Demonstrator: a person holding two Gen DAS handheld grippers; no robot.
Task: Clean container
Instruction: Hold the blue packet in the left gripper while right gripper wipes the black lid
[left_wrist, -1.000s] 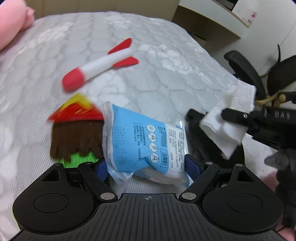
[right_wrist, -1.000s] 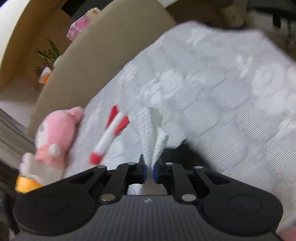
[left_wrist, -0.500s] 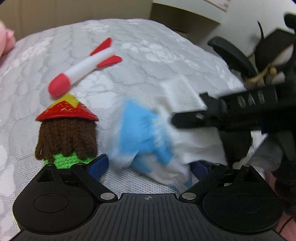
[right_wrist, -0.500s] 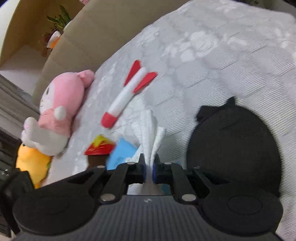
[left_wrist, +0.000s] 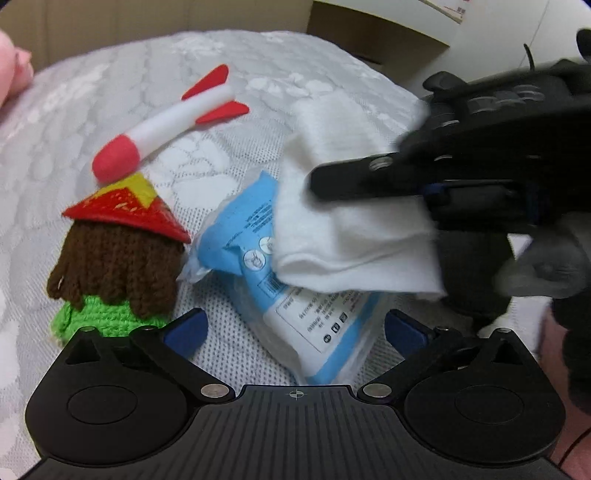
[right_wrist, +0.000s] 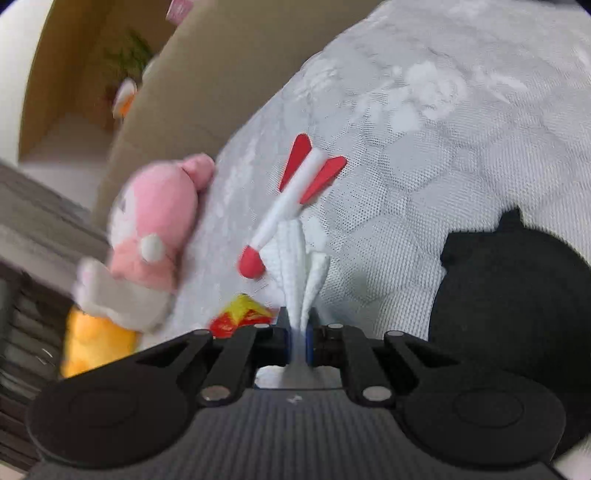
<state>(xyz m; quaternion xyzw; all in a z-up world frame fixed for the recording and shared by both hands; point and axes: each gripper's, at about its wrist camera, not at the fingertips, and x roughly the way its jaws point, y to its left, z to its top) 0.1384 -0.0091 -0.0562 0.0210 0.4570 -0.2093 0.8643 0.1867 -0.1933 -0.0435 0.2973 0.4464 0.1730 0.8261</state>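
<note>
My right gripper (right_wrist: 296, 341) is shut on a white wipe (right_wrist: 295, 258); it also shows in the left wrist view (left_wrist: 354, 229), where the wipe hangs over the blue wet-wipe pack (left_wrist: 295, 295). My left gripper (left_wrist: 295, 328) is open, its blue pads either side of the pack, which lies on the bed. A black round container (right_wrist: 517, 314) lies on the bed at the right of the right wrist view.
A red-and-white toy rocket (left_wrist: 166, 125) and a knitted doll with a red hat (left_wrist: 118, 258) lie on the grey patterned bedspread (left_wrist: 92, 92). A pink plush (right_wrist: 155, 229) and a yellow plush (right_wrist: 96, 347) sit at the bed's left edge.
The left gripper let go of the wipe pack, which now lies on the bed between its open fingers. The right gripper carried the wipe left, over the pack.
</note>
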